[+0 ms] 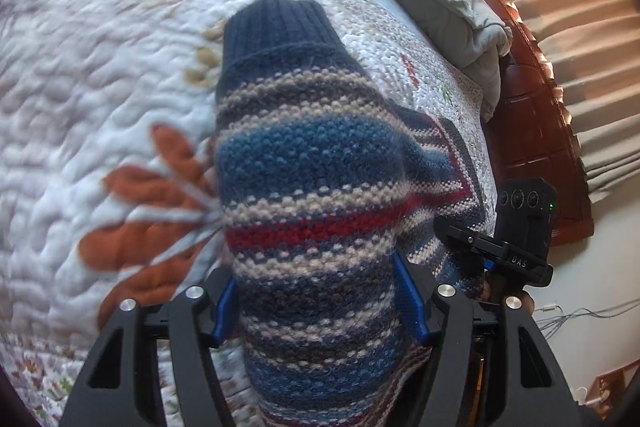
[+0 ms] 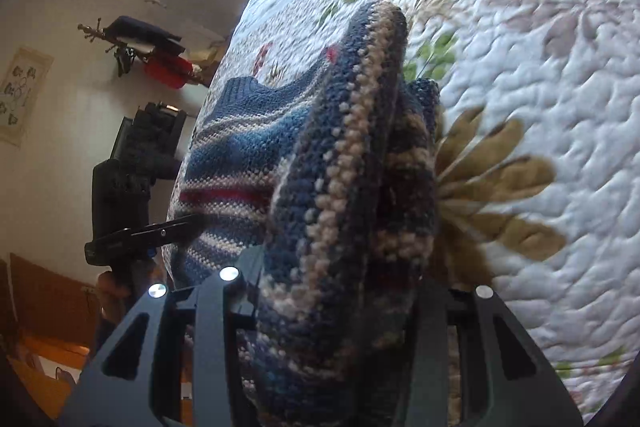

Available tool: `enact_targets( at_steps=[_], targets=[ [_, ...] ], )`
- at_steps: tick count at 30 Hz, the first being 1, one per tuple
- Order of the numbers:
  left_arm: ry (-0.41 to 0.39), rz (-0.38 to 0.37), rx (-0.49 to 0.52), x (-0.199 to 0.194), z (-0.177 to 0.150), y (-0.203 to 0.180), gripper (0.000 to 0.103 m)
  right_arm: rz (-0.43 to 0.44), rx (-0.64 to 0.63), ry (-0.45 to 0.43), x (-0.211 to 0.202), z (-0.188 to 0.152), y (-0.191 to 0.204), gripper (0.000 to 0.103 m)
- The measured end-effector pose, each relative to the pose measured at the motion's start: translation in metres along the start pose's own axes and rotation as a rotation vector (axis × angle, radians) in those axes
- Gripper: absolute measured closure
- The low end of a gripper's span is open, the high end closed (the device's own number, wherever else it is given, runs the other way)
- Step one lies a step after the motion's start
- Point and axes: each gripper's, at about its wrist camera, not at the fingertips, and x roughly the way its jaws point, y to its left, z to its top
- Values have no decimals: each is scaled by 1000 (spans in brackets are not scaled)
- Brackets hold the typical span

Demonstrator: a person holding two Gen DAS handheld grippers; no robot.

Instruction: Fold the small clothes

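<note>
Both grippers clamped on the striped sweater [image 1: 304, 187] over the quilt [image 1: 100, 67] — left gripper [image 1: 320, 311] part-open around a thick sleeve, cuff at 12 o'clock, right gripper [image 2: 336, 307] narrower on bunched knit — risk: bulky wool slipping out, or landing lopsided.

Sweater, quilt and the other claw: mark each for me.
striped sweater [image 1: 304, 163], left wrist view, blue stripe on its sleeve.
floral quilt [image 1: 100, 67], left wrist view, bare white patch.
right claw [image 1: 520, 227], left wrist view, its black body.
</note>
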Motion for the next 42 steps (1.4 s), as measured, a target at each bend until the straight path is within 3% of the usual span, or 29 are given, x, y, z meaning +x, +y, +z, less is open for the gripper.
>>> enact_targets(
  at_steps=[3, 4, 6, 7, 8, 10, 12, 14, 15, 18, 19, 20, 22, 25, 27, 30, 32, 34, 37, 39, 42],
  targets=[
    [0, -13, -47, 4, -9, 25, 37, 6, 7, 15, 19, -14, -1, 62],
    [-4, -29, -64, 7, -11, 31, 36, 14, 16, 14, 22, -14, -3, 57],
    [-16, -53, -88, 11, -14, 37, 29, 38, 56, 26, 24, -15, -16, 41],
    [-21, -56, -97, 12, -14, 37, 27, 22, 70, 35, 21, -14, -22, 25],
    [-26, -48, -95, 10, -15, 36, 25, 7, 65, 40, 16, -13, -25, 20],
    [-54, -18, -76, -1, -18, 31, 25, 8, 35, 31, 0, -7, -23, 20],
    [-136, 44, -50, -23, -26, 25, 22, -9, 17, -28, -24, 4, -23, 20],
    [-232, 50, -10, -46, -39, 11, 21, -18, 16, -69, -38, 21, -24, 19],
    [-263, 31, 15, -53, -49, 3, 21, -18, 18, -73, -38, 29, -25, 20],
    [-331, -46, 118, -61, -84, -25, 21, 6, 22, -34, -24, 55, -23, 37],
    [-342, -63, 131, -60, -92, -27, 21, -3, 17, -23, -18, 62, -22, 46],
    [-342, -86, 139, -55, -101, -30, 21, -12, 3, -10, -14, 68, -23, 66],
    [-353, -109, 130, -49, -113, -27, 21, -52, -56, -18, -6, 74, -12, 93],
    [-340, -119, 97, -35, -129, -14, 21, -55, -166, -117, -13, 70, 16, 94],
    [-325, -129, 60, -25, -133, -3, 21, -53, -171, -177, -20, 68, 17, 94],
    [-321, -155, 31, -18, -133, 7, 21, -152, -44, -127, 5, 68, -26, 94],
    [-322, -153, 31, -18, -134, 7, 21, -150, -50, -103, 13, 63, -35, 88],
    [-311, -142, 41, -17, -133, 5, 20, -115, -54, -140, 0, 58, -31, 79],
    [-304, -141, 48, -17, -131, 5, 19, -66, -116, -211, -44, 35, -3, 77],
    [-307, -152, 35, -18, -131, 7, 18, -6, -183, -179, -56, 6, 17, 77],
    [-311, -163, 24, -17, -132, 6, 17, 6, -237, -100, -50, -33, 29, 84]
  ],
)
